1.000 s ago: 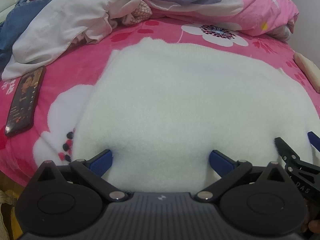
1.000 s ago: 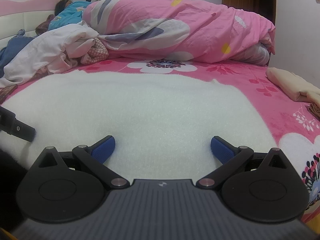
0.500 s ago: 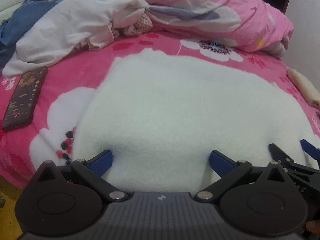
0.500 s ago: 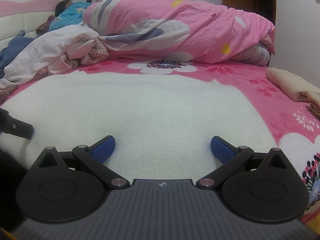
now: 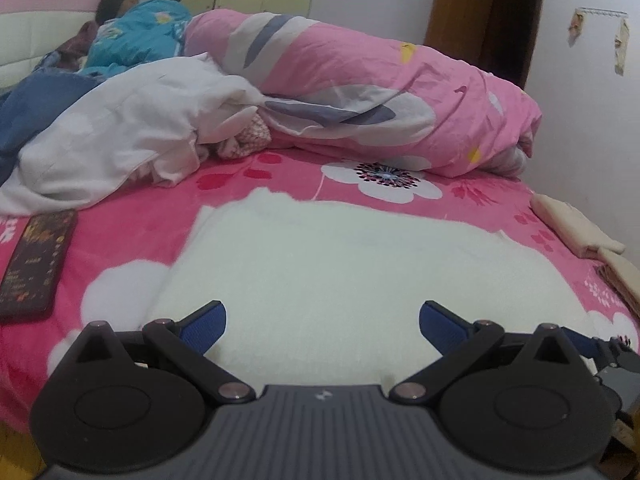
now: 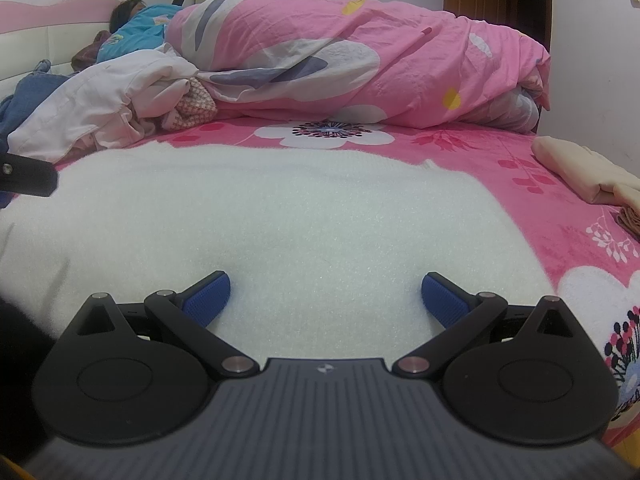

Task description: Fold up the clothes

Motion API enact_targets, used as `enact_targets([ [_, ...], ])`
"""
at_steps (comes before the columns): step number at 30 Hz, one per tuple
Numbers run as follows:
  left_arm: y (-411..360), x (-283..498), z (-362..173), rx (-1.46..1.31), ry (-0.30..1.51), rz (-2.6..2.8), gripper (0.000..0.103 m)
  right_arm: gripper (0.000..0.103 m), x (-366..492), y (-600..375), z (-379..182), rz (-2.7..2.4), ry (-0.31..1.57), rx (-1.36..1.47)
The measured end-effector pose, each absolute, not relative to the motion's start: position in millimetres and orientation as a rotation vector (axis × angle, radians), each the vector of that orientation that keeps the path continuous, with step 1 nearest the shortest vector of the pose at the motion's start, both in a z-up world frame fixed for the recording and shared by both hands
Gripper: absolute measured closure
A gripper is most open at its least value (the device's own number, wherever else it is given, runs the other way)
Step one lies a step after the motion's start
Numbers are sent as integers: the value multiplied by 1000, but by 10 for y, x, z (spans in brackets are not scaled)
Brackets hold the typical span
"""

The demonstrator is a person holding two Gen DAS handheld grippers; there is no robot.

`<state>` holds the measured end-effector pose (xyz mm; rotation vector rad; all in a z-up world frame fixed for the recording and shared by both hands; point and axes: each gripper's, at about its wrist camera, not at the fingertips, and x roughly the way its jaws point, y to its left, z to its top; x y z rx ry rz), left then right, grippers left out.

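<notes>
The white fleece garment (image 5: 360, 272) lies flat on the pink bed (image 5: 132, 232), phone (image 5: 36, 264) at 9 o'clock. Left claw (image 5: 322, 322) and right claw (image 6: 325, 294) are both released at its near edge. It looks soft, thick and light; pinch the 2 near corners.

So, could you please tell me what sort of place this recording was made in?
Most likely a home bedroom: a bed with a pink floral sheet, a rolled pink duvet near a padded headboard, and a wooden door behind.
</notes>
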<state>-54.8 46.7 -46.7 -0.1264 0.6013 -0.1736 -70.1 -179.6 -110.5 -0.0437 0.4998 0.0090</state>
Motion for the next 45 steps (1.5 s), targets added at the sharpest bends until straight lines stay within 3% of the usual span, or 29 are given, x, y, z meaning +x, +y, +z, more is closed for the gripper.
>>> enact_targets([
  [10, 353, -338, -794, 54, 619, -124, 0, 1, -697, -1792, -1112, 7, 498, -45],
  [24, 420, -317, -869, 29, 617, -149, 0, 1, -663, -1833, -1005, 30, 526, -31],
  [32, 423, -324, -877, 24, 613, -151, 0, 1, -422, -1868, -656, -3, 440, -30],
  [39, 433, -321, -887, 21, 610, -154, 0, 1, -24, -1953, -991, -58, 591, 53],
  [45, 433, -317, -889, 21, 607, -155, 0, 1, -3, -1912, -1015, -68, 591, 29],
])
